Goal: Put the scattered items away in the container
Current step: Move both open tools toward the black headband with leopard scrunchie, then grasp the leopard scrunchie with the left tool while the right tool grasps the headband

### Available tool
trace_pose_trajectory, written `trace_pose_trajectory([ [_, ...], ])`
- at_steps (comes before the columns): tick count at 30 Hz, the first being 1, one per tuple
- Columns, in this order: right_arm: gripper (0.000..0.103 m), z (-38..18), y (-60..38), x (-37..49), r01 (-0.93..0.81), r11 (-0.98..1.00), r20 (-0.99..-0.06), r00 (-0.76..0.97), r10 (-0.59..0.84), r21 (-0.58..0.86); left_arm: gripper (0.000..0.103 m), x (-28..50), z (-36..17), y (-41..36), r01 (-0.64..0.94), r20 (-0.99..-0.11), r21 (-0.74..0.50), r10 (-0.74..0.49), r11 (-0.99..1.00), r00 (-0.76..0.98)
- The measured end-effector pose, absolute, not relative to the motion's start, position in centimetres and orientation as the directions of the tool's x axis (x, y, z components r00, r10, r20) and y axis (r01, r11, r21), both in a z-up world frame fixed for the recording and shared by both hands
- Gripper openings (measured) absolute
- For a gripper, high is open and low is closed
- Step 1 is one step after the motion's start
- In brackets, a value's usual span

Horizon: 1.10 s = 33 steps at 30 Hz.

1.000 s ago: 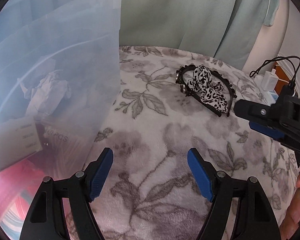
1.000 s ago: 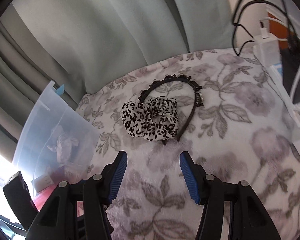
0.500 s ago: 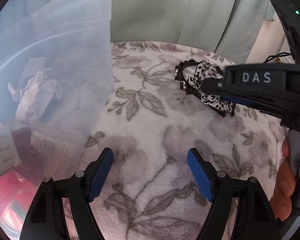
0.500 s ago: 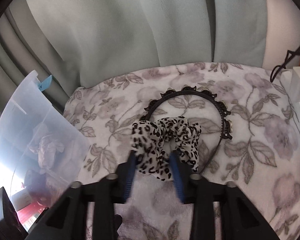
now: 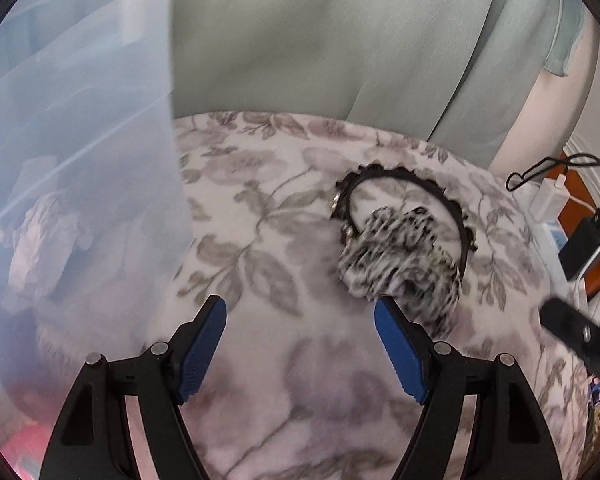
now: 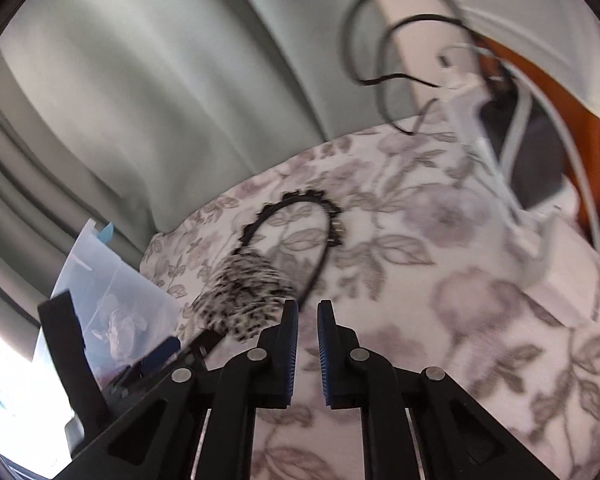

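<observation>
A leopard-print scrunchie [image 5: 396, 264] lies blurred on the floral blanket, partly over a black toothed headband [image 5: 400, 174]. My left gripper [image 5: 300, 312] stands open above the blanket, and the scrunchie is just beyond its right fingertip. The clear plastic container [image 5: 80, 160] rises at the left. In the right wrist view my right gripper [image 6: 308, 312] is closing, its pads nearly together with nothing seen between them. The scrunchie [image 6: 240, 296] sits just left of its left finger, in front of the headband [image 6: 284, 204]. The container [image 6: 112, 292] is at the lower left.
Crumpled paper [image 5: 44, 240] and boxes lie inside the container. A white power strip with chargers [image 5: 552, 200] and black cables sits at the blanket's right edge. A pale green curtain [image 5: 340, 40] hangs behind. The blanket [image 5: 260, 208] between container and headband is bare.
My right gripper went onto the scrunchie, closed its jaws, then pulled back and swung right. The scrunchie shifted toward the near side of the headband. My left gripper slid right, still open.
</observation>
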State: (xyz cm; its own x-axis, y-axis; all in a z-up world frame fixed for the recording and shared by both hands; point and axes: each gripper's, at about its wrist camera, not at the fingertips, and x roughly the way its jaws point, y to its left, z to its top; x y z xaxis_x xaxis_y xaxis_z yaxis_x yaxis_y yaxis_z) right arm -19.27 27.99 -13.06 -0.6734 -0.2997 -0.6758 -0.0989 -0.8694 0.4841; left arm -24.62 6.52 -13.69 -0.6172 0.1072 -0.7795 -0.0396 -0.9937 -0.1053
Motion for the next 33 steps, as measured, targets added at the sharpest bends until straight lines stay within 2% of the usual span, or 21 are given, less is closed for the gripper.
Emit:
trace_pose_trajectory([
  [4,0.011,-13.2,29.5,-18.9,-0.113,-0.866,-0.678,-0.674,-0.294,0.487,0.077,-25.3,-13.5,7.3,-0.035,-0.783,-0.123,0.118,-0.992,-0.61],
  [9,0.013,-14.0,30.4,-19.0,-0.12,-0.855,-0.677,-0.67,-0.305,0.504,0.077,-24.8,-13.0,8.5,-0.089,-0.763,-0.089,0.125,-0.992,-0.634],
  [17,0.014,-15.2,30.8,-19.4,-0.135,-0.846,-0.683,-0.661,-0.311,0.516,0.078,-24.3,-11.7,8.4,-0.135,-0.744,-0.276,0.3,-0.952,-0.597],
  [24,0.014,-16.0,31.0,-19.5,-0.151,-0.848,-0.699,-0.647,-0.304,0.509,0.077,-27.0,-13.8,9.1,-0.055,-0.776,-0.293,0.271,-0.954,-0.57],
  [25,0.014,-16.1,31.0,-19.5,-0.154,-0.848,-0.702,-0.644,-0.303,0.507,0.075,-27.3,-13.9,9.1,-0.041,-0.78,-0.293,0.264,-0.955,-0.568],
  [27,0.014,-16.3,31.1,-19.7,-0.159,-0.848,-0.706,-0.641,-0.301,0.505,0.06,-27.8,-14.2,8.8,-0.022,-0.782,-0.302,0.26,-0.953,-0.566],
  [29,0.014,-16.4,31.0,-20.0,-0.159,-0.849,-0.709,-0.637,-0.302,0.504,0.032,-28.1,-14.4,8.5,-0.006,-0.784,-0.309,0.258,-0.951,-0.564],
  [31,0.014,-16.5,30.8,-20.4,-0.154,-0.852,-0.712,-0.634,-0.303,0.5,0.024,-28.0,-14.6,8.1,0.001,-0.786,-0.317,0.262,-0.948,-0.56],
  [33,0.014,-16.4,30.5,-21.0,-0.149,-0.856,-0.715,-0.63,-0.303,0.494,0.022,-27.8,-14.4,7.5,0.01,-0.784,-0.333,0.27,-0.943,-0.559],
])
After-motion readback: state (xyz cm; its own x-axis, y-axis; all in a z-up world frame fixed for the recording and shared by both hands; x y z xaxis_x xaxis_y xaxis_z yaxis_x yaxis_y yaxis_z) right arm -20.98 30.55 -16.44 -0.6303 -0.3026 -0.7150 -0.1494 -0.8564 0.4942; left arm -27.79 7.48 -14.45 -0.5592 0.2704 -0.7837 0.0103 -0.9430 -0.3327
